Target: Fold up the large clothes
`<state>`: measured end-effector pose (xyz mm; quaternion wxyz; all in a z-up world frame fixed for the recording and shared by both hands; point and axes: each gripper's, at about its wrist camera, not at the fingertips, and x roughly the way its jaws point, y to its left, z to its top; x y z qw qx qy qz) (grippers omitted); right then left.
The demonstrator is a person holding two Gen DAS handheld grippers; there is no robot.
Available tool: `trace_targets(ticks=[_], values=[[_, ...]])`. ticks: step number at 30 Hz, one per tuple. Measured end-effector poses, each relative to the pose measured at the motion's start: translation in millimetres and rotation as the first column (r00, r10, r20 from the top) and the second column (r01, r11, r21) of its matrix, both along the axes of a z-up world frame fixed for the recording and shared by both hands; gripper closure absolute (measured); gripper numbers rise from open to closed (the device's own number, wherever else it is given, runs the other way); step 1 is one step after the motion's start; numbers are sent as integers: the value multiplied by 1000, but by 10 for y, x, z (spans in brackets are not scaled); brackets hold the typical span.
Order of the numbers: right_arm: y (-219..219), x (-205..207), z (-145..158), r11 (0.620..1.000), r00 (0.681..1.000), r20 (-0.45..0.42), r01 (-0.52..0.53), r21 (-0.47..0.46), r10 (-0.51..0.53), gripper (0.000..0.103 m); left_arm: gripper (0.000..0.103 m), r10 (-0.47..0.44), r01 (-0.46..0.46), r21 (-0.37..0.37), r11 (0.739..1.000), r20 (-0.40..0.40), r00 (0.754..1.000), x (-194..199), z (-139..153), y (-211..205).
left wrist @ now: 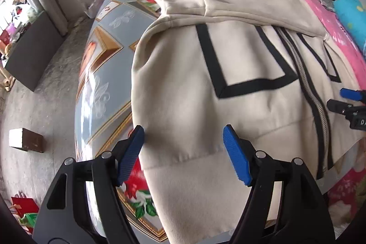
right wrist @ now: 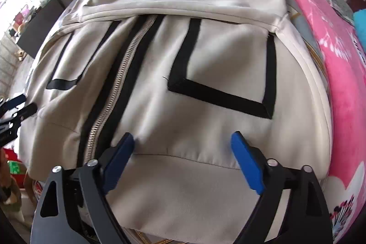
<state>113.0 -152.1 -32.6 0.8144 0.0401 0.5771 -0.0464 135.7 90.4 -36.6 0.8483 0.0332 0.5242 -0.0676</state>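
1. The left gripper (left wrist: 183,133) is wide open and holds nothing, poised over the jacket (left wrist: 183,74) near its hem.
2. The right gripper (right wrist: 183,141) is likewise spread and empty, beside the zipper (right wrist: 119,81).
3. The jacket lies flat on the table (left wrist: 105,56), sleeves folded across the chest, probably ready for a hem-to-collar fold.
4. A pink blanket (right wrist: 338,56) lies alongside.

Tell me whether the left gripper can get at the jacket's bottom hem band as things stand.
Probably yes. The left gripper hangs just above the cream jacket with its jaws open and nothing between them, and the hem band lies flat and uncovered right below. The right gripper stays off to the side.
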Motion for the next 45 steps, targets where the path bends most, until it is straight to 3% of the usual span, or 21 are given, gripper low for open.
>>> trace_targets(ticks=[3,6,9,12,19,26,30,36,42,45], values=[[-103,-44,-42,998,999,9,47,43,-48,6,20,33,-33,2,999,12,999,-63,-27,59],[-111,-103,-43,998,999,30,37,46,-38,6,18,105,-105,-85,991,-4,994,-83,-65,239],[-140,-130,-37,997,998,32,52,53,-53,6,8,127,-127,-61,990,-11,992,-97,-95,282],[-96,-152,-44,998,998,38,50,30,-52,6,8,135,-134,-73,988,-1,991,-124,-99,299],[-95,-365,-55,998,982,181,51,20,-54,6,8,126,-125,-65,990,8,992,-126,-102,275],[-151,-393,42,996,986,158,36,82,-49,6,8,118,-117,-68,991,9,993,-135,-93,281],[-344,-807,339,992,965,245,72,105,-96,6,8,105,-103,-67,992,26,994,-157,-97,278],[-906,-1462,435,966,937,245,223,127,-249,6,8,70,-67,-75,995,45,997,-196,-95,297],[-1116,-1576,205,946,933,195,269,178,-302,30,8,71,-63,-111,992,77,994,-318,-64,365],[-1098,-1498,119,948,941,181,250,195,-285,42,9,50,-34,-191,981,81,995,-485,-18,419]])
